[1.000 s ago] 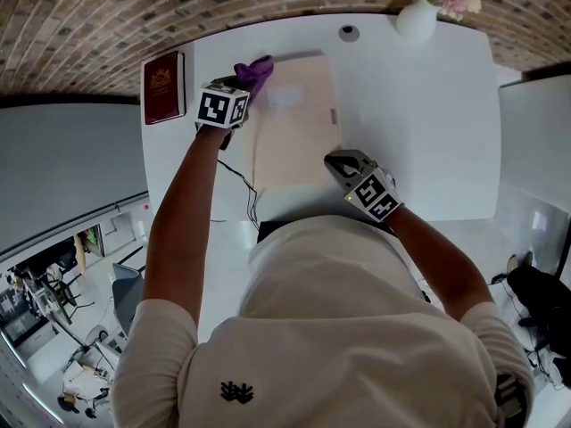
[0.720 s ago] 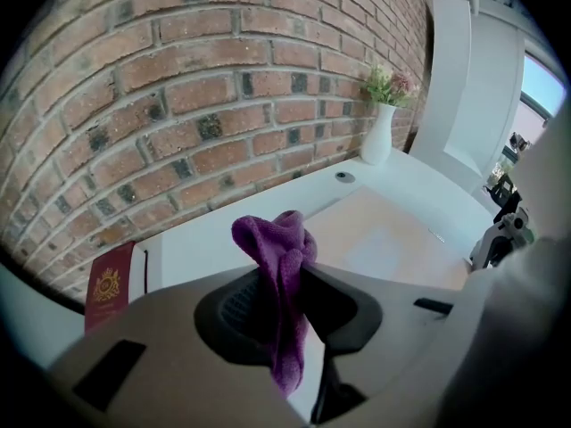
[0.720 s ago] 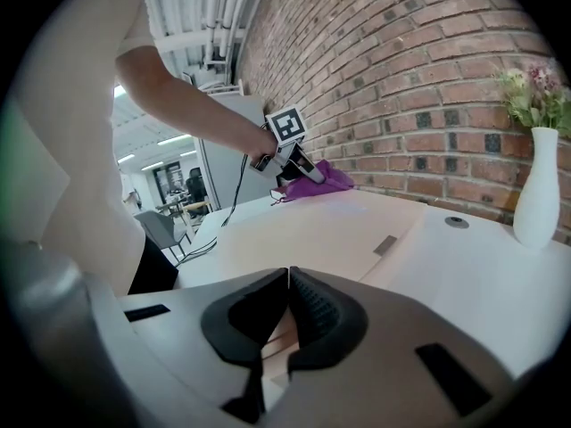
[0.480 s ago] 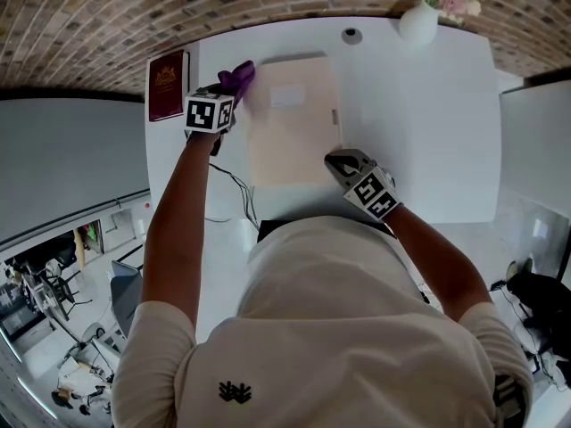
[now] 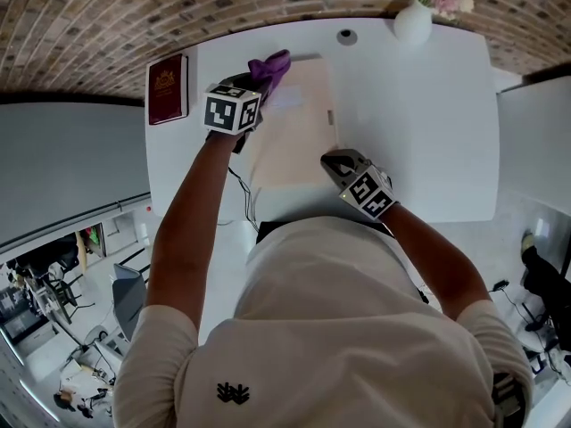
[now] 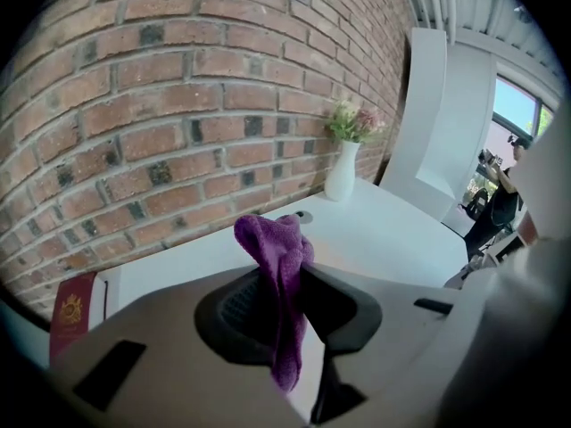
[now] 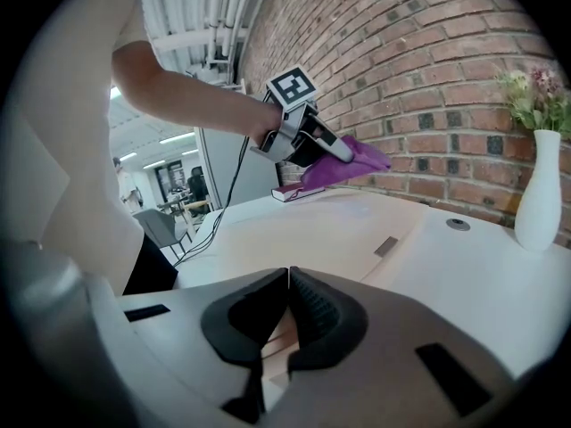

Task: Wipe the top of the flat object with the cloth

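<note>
The flat beige object (image 5: pixel 294 132) lies on the white table (image 5: pixel 419 123); it also fills the middle of the right gripper view (image 7: pixel 330 230). My left gripper (image 5: pixel 260 78) is shut on the purple cloth (image 5: pixel 272 64) over the object's far left corner. The cloth (image 6: pixel 278 257) hangs from between the shut jaws of that gripper (image 6: pixel 290 310), which points towards the brick wall. In the right gripper view the left gripper (image 7: pixel 343 157) holds the cloth (image 7: pixel 352 166) slightly above the surface. My right gripper (image 5: pixel 335 162) (image 7: pixel 286 303) is shut at the object's near right corner.
A dark red book (image 5: pixel 167 89) (image 7: pixel 299 191) lies at the table's far left. A white vase with flowers (image 5: pixel 415 16) (image 7: pixel 540 194) stands at the far right, a round grommet (image 5: pixel 346 36) beside it. A black cable (image 5: pixel 241 190) trails off the near left edge.
The left gripper swung left off the object's far left corner with the cloth, then came back right to the far edge. The right gripper has stayed in place.
</note>
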Available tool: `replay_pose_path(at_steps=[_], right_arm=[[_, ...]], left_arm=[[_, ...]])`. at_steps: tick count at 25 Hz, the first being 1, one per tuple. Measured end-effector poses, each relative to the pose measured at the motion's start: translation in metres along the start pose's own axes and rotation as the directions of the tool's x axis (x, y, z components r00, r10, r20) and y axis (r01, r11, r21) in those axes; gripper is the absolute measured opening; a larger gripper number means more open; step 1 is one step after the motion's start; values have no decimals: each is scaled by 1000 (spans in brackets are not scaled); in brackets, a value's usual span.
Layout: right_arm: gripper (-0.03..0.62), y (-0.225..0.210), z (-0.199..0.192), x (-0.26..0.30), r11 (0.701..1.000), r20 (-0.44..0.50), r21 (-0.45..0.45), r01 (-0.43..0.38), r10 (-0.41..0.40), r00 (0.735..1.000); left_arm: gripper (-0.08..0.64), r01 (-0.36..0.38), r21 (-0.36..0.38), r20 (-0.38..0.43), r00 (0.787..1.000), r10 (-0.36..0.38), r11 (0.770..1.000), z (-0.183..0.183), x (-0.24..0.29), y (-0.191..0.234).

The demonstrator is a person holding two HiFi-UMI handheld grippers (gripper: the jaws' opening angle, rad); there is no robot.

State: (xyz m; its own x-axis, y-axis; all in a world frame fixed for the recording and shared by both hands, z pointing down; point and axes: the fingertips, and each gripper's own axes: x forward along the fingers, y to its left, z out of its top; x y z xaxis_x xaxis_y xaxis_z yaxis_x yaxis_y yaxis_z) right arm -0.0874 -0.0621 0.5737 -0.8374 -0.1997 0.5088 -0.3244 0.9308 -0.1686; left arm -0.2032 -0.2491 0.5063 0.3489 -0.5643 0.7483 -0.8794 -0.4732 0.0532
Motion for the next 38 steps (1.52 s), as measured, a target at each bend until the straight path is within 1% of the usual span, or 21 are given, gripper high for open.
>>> replay_pose_path(at_steps=[4,8,10,13,17,20,31,38], right_arm=[[32,-1,-2,1,1000,3,-6,-1,1,1000],[32,-1,-4,1,1000,5,-9,-1,1,1000],[31,-1,-4,1,1000,7,-8,-3,3,1000],[32,-1,-2,-1,1000,6,-17,-3,3,1000],[32,-2,-1,-2,1000,11,-13,5,-4,1000],[32,-2,-3,-2,1000,7,-11,3,-3,1000],[32,-2,-6,1,1000,5,-9,16,-16,1000],[31,-1,-1,-1,1000,4,-7,12,-12,1000]], left_arm=[[94,62,47,0,998,-62,997,20,22,-42],[94,104,80,-30,994,-102,991,23,44,-74],[94,115,96,-51,993,-111,989,20,53,-84],[94,112,124,-84,991,-102,986,12,63,-89],[94,93,155,-135,988,-72,983,1,68,-82],[94,79,166,-154,987,-53,983,-7,66,-74],[94,41,155,-166,986,-15,987,-29,47,-40],[94,-7,133,-177,984,30,991,-50,27,-8]])
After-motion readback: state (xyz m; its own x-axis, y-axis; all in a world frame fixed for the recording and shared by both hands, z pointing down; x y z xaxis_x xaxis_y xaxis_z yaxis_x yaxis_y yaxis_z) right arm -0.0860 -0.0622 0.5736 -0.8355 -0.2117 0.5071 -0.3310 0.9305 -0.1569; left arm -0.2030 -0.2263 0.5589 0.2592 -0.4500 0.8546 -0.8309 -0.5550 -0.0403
